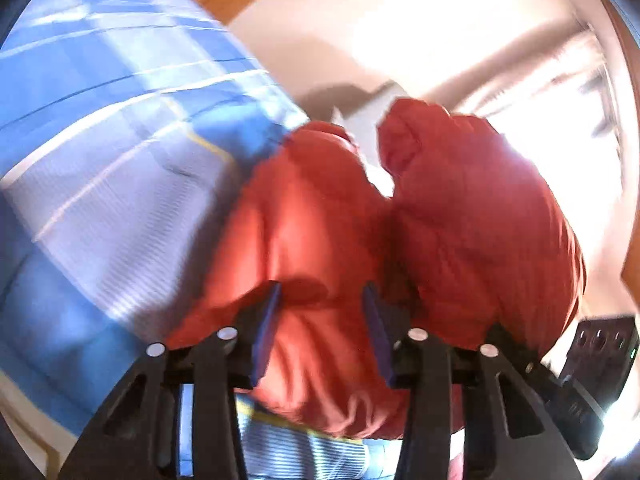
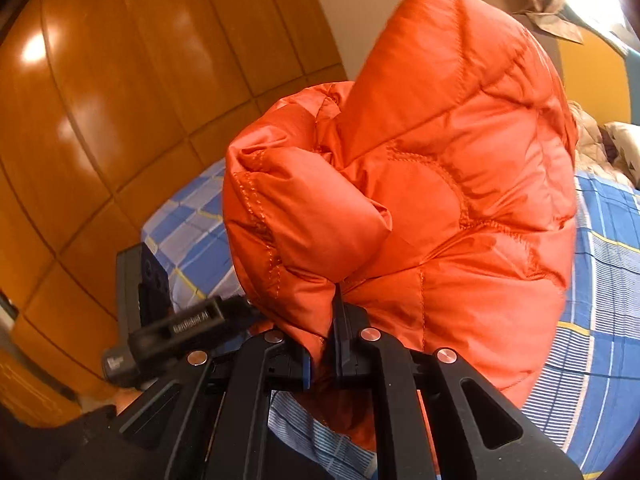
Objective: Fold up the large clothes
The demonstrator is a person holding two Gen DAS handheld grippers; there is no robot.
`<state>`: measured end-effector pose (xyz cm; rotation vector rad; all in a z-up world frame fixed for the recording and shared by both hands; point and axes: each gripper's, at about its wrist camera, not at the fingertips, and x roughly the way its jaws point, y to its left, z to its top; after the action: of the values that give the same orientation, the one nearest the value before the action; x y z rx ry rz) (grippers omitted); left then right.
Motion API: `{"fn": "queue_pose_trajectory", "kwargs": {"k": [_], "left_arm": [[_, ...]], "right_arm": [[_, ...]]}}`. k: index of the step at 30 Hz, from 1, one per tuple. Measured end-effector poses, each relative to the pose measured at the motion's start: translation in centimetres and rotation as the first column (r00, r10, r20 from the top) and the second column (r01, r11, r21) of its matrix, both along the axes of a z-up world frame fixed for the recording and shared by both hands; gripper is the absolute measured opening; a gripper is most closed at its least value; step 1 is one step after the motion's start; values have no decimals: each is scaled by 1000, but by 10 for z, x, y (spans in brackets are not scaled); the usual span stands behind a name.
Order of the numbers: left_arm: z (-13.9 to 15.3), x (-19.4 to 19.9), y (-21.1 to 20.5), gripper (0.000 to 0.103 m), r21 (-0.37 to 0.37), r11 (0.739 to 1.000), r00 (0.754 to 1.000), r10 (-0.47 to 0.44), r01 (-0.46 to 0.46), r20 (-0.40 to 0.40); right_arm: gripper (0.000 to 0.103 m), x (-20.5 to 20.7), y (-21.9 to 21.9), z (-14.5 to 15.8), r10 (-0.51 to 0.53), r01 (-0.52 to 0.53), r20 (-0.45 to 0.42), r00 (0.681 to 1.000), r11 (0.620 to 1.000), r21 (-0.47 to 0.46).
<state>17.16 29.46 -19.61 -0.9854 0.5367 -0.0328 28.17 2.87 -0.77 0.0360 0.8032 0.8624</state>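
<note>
An orange quilted puffer jacket [image 2: 432, 208] is bunched up and lifted above a bed. My right gripper [image 2: 326, 300] is shut on a fold of the jacket, with the fabric ballooning over its fingers. In the left wrist view the same jacket [image 1: 328, 240] hangs in two puffy lobes. My left gripper [image 1: 322, 296] has its blue-padded fingers [image 1: 268, 320] set apart with jacket fabric bulging between them. The left wrist view is blurred. The other gripper's black body [image 2: 176, 328] shows at the left of the right wrist view.
The bed is covered by a blue, white and yellow checked sheet [image 1: 100, 152], also seen in the right wrist view [image 2: 608, 280]. Orange wooden wardrobe panels [image 2: 100, 100] stand beyond the bed. A bright curtained window [image 1: 560, 100] and pillows [image 2: 616, 140] lie at the far end.
</note>
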Motion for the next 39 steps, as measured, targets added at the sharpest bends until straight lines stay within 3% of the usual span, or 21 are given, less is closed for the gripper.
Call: {"fn": "queue_pose_trajectory", "kwargs": {"k": [11, 17, 22, 25, 28, 34, 38, 39], "left_arm": [[-28, -51, 37, 42, -91, 983, 986, 152, -158, -75], [-19, -59, 28, 43, -73, 985, 986, 149, -155, -80], [-3, -63, 23, 58, -48, 990, 991, 128, -129, -36], [4, -64, 24, 61, -63, 991, 993, 114, -115, -17], [9, -65, 23, 64, -96, 992, 996, 87, -85, 17], [31, -70, 12, 75, -70, 998, 995, 16, -9, 100], [31, -66, 6, 76, -110, 991, 991, -56, 70, 125], [34, -66, 2, 76, -98, 991, 989, -76, 89, 129]], "right_arm": [[8, 0, 28, -38, 62, -67, -47, 997, 993, -97], [8, -8, 45, -60, 98, -105, -50, 994, 981, -162], [11, -14, 47, -60, 83, -87, -30, 996, 985, -147], [14, -20, 46, -57, 92, -91, 1, 996, 986, -140], [22, -24, 45, -55, 102, -100, 5, 995, 987, -124], [35, -31, 43, -50, 123, -120, 24, 992, 987, -105], [64, -37, 35, -46, 169, -166, 26, 985, 983, -84], [66, -42, 39, -45, 181, -178, 32, 983, 981, -84]]}}
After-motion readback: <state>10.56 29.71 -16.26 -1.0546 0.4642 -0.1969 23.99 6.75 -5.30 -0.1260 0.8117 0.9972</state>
